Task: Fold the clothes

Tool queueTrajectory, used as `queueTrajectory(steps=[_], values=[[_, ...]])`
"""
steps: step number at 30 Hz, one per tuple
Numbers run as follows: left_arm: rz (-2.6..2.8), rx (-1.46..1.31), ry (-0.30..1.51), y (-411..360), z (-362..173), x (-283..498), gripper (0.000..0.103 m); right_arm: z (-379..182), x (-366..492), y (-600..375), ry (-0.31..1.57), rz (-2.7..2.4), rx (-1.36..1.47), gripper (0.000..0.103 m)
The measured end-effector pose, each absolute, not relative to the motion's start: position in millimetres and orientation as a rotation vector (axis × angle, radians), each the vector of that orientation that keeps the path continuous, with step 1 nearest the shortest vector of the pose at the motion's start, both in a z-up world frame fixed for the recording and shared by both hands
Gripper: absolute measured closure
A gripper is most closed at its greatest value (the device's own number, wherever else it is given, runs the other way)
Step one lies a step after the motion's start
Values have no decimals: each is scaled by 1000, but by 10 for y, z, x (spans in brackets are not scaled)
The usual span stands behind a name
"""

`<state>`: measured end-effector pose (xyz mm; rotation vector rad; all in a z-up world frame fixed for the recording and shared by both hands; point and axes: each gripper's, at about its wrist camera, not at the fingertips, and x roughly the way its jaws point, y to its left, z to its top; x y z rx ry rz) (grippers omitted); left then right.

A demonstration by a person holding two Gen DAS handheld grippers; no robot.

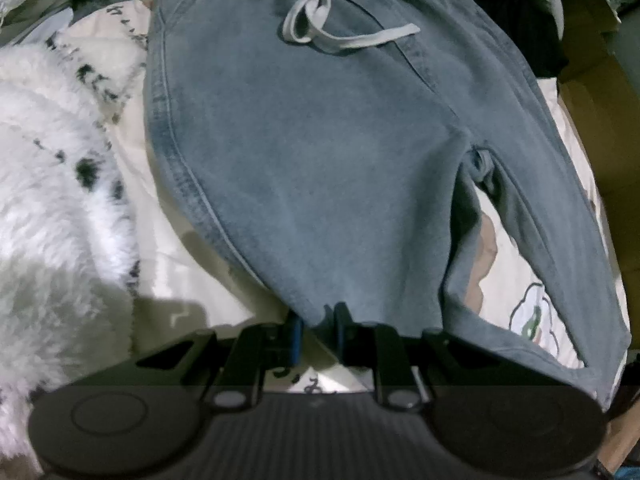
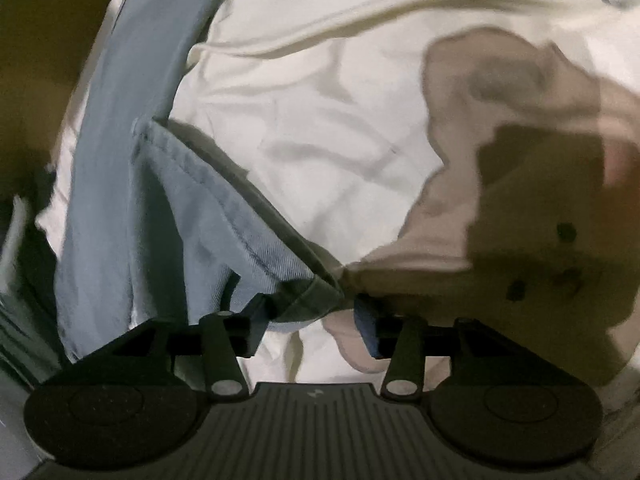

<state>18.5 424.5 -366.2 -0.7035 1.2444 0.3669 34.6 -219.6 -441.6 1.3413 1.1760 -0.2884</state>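
Cream bedding with faint brown patches and a small cartoon print covers the surface, rumpled into soft creases in the right wrist view. On it lie the blue denim trousers, spread front-up with the waistband at the far end and both legs running toward the camera, a narrow strip of bedding showing between the legs. Beside the trousers on the left sits a white fluffy blanket flecked with dark spots, touching the bedding and close to the trouser side seam. Brown cardboard shows at the right edge. A pale drawstring lies knotted and looped just below the waistband. The left hand-held gripper points steeply down at the near hem, its jaws drawn narrow and pinching the denim edge between the blue pads. The right hand-held gripper stands with its jaws parted wide; the hem corner of the trouser leg sits between them, with the pads not pressing on it.
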Motion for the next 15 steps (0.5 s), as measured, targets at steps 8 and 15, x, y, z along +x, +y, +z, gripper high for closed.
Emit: queueTrajectory(steps=[8, 15], values=[[376, -707, 1241, 4236, -3680, 194, 87, -4510, 141, -2184, 946, -280, 1540, 43], [379, -715, 1239, 4243, -3681, 212, 87, -4172, 23, -2157, 834, -243, 1509, 46]])
